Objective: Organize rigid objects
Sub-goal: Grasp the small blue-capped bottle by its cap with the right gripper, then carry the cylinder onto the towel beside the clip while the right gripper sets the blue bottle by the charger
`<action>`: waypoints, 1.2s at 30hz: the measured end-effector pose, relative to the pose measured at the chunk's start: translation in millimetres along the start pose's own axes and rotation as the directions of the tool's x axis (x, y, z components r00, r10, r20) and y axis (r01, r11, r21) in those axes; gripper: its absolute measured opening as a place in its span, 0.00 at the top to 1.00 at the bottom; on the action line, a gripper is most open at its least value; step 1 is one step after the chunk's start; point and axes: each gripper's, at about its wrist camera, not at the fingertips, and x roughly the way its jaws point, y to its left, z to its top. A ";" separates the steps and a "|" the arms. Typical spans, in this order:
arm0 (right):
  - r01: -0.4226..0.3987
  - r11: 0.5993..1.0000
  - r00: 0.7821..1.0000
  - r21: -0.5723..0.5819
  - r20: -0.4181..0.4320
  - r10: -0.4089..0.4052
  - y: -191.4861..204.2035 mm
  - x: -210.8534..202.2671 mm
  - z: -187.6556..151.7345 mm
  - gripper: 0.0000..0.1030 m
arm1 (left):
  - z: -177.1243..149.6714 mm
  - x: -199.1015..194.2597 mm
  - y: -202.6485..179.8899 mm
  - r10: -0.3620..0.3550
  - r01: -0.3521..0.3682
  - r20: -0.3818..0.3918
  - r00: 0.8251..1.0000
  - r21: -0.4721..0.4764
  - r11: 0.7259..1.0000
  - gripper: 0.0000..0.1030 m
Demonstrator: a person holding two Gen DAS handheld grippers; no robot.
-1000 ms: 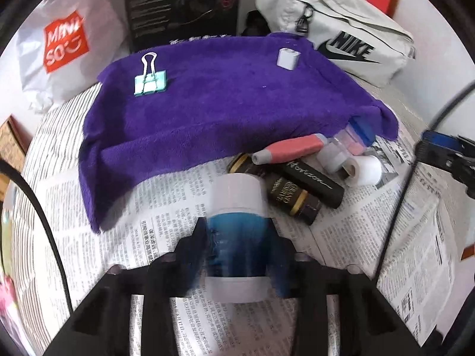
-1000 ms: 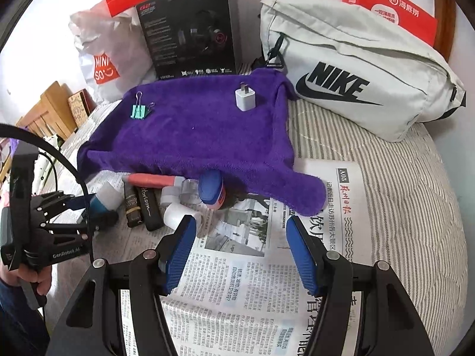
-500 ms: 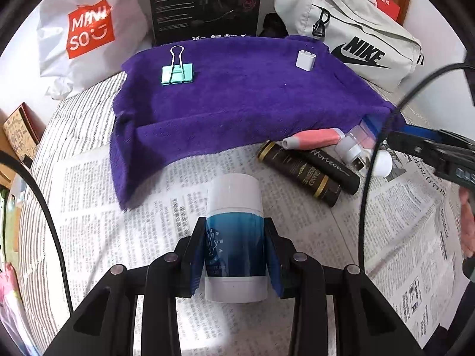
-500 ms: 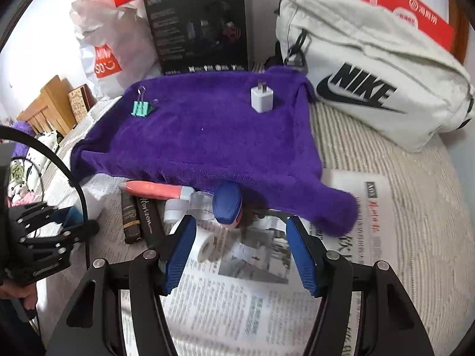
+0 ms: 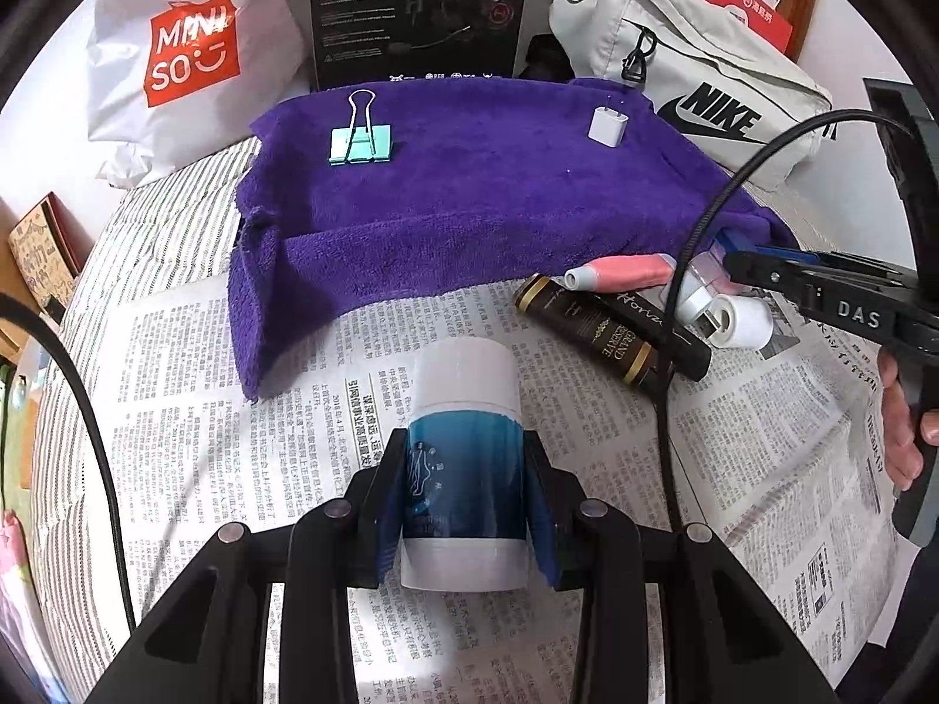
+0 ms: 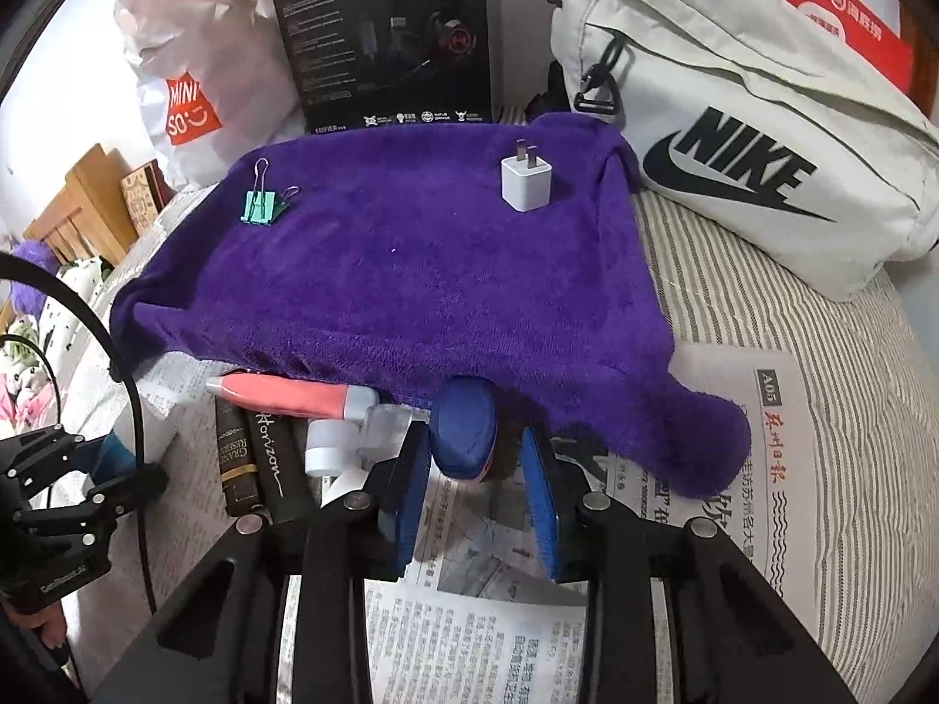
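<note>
My left gripper (image 5: 463,469) is shut on a white bottle with a blue label (image 5: 463,457), held over the newspaper. My right gripper (image 6: 475,469) is open, its jaws on either side of a blue-capped item (image 6: 466,437) at the towel's front edge, not closed on it. A purple towel (image 6: 411,270) carries a green binder clip (image 6: 264,205) and a white charger plug (image 6: 525,185). A pink tube (image 6: 287,396), two black tubes (image 6: 258,463) and small white items (image 6: 328,446) lie in a pile in front of the towel.
A newspaper (image 5: 235,410) covers the striped bed. A Nike bag (image 6: 763,135), a black box (image 6: 387,35) and a Miniso bag (image 5: 188,53) stand behind the towel. Black cables (image 5: 686,293) cross both views.
My right gripper has moved forward and down to the blue-capped item, which now sits between its jaws. My left gripper has drawn back a little from the pile, still holding the bottle.
</note>
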 end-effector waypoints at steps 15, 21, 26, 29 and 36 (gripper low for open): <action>0.046 0.998 0.999 -0.053 -0.006 -0.046 -7.7 -18.9 -11.8 0.77 | -6.5 -5.5 16.1 0.016 -0.016 0.002 1.000 -0.030 0.999 0.67; 0.069 0.996 0.997 -0.047 -0.040 -0.071 -11.3 -7.0 -21.7 0.77 | -9.4 -5.4 15.1 0.026 -0.025 0.035 0.999 -0.014 1.000 0.67; 0.062 0.996 0.997 -0.066 -0.031 -0.064 -6.6 -6.6 -24.0 0.78 | -11.9 -7.2 11.5 0.040 -0.040 0.030 0.999 0.000 0.999 0.67; 0.054 0.997 0.998 -0.055 -0.024 -0.055 -8.7 -6.6 -24.5 0.78 | -11.0 -7.4 11.9 0.038 -0.038 0.029 0.999 -0.005 0.999 0.67; 0.033 0.998 0.999 -0.051 -0.007 -0.034 -10.9 -13.4 -23.4 0.78 | -10.0 -8.2 14.4 0.029 -0.029 0.019 0.999 -0.021 0.999 0.67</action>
